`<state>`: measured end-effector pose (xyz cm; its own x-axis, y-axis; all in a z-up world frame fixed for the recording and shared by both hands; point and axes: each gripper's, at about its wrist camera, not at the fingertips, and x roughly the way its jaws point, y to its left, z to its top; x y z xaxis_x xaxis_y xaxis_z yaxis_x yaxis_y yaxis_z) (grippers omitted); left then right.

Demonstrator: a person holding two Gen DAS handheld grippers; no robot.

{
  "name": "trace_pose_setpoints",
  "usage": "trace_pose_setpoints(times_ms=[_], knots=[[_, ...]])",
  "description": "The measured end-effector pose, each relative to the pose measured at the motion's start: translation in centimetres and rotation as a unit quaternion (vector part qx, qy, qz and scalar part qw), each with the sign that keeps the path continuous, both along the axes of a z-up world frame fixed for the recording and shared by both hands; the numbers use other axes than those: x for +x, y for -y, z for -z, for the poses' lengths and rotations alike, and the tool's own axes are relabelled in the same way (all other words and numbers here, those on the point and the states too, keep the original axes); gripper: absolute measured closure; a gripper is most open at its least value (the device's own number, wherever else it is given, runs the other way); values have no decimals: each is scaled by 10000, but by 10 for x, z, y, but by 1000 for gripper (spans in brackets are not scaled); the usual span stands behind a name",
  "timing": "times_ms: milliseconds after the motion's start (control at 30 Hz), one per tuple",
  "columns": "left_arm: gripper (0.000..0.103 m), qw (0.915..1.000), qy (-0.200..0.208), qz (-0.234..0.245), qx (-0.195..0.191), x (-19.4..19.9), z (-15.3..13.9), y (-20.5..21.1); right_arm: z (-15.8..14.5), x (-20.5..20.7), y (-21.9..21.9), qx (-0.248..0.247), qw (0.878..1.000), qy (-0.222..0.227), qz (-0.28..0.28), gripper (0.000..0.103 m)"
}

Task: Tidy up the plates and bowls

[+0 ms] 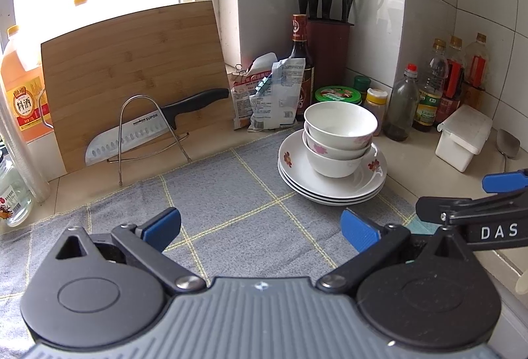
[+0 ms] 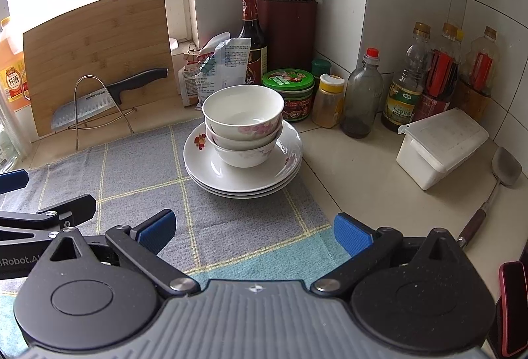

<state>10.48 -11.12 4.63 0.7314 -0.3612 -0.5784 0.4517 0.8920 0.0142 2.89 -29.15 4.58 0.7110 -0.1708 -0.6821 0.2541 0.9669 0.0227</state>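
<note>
Blue-padded fingers of the left hand-held gripper (image 1: 260, 228) and right hand-held gripper (image 2: 252, 228) stand wide apart, both empty, above a grey checked cloth (image 2: 138, 174). Farther back, at the cloth's far right corner on the desk (image 2: 356, 174) — three nested bowls (image 2: 243, 127) sit on three stacked plates (image 2: 211, 170) — then bottles (image 2: 363, 94) along the tiled wall.

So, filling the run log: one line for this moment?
left gripper open, empty | right gripper open, empty | bowls nested on stacked plates | untouched
</note>
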Motion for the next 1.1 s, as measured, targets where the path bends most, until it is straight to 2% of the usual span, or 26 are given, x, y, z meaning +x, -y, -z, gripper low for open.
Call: trace_pose_setpoints(times_ms=[1100], knots=[[1, 10000, -2, -25, -6, 2, -2, -1, -3, -2, -1, -71, 10000, 29, 3, 0]])
